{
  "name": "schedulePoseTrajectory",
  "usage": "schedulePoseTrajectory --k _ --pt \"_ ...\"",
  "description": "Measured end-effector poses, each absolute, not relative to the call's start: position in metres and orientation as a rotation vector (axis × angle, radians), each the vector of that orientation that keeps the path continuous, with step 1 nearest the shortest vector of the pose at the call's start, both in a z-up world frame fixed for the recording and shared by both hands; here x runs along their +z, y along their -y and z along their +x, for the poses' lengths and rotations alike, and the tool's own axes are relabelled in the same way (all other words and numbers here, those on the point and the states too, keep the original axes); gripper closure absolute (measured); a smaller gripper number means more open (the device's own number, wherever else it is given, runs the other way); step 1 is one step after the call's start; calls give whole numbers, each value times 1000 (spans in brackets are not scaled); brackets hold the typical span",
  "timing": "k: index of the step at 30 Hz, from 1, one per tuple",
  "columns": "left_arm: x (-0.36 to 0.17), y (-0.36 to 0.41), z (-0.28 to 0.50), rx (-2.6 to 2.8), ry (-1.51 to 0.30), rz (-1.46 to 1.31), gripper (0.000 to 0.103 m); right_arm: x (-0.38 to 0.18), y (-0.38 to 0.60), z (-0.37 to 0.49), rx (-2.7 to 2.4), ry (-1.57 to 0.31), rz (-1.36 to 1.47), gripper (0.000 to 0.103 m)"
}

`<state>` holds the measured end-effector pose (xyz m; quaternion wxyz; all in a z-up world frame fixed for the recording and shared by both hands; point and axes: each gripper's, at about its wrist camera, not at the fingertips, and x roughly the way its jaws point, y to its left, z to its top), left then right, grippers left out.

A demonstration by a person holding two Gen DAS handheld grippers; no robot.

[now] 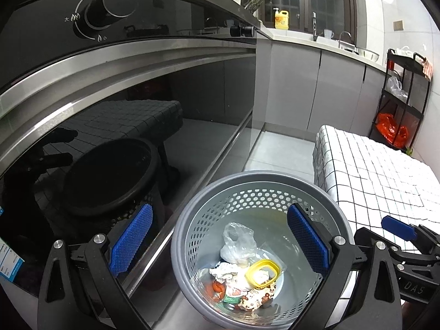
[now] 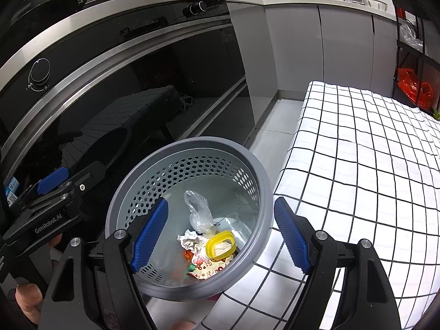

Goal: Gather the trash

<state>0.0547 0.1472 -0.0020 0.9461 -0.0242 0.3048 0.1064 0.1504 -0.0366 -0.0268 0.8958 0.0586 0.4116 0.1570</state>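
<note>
Both grippers' jaws gape (empty) above the trash [image 1: 244, 272] in the basket [image 1: 192, 220].

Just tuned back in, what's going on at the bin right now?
A person holds a gripper in each hand above the grey perforated bin on the floor, between the dark oven front and the checkered cloth. The left gripper and right gripper are both open and hold nothing. The bin already contains trash: a clear plastic bag, crumpled paper, a yellow ring-shaped lid and snack wrappers. Nothing is being carried at the moment.
</note>
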Motion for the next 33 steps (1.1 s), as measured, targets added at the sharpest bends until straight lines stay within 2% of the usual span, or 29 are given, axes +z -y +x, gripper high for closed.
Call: schedulePoseTrajectory --k 33 --pt "7 -145 49 212 -565 -38 6 -24 32 145 347 -819 98 26"
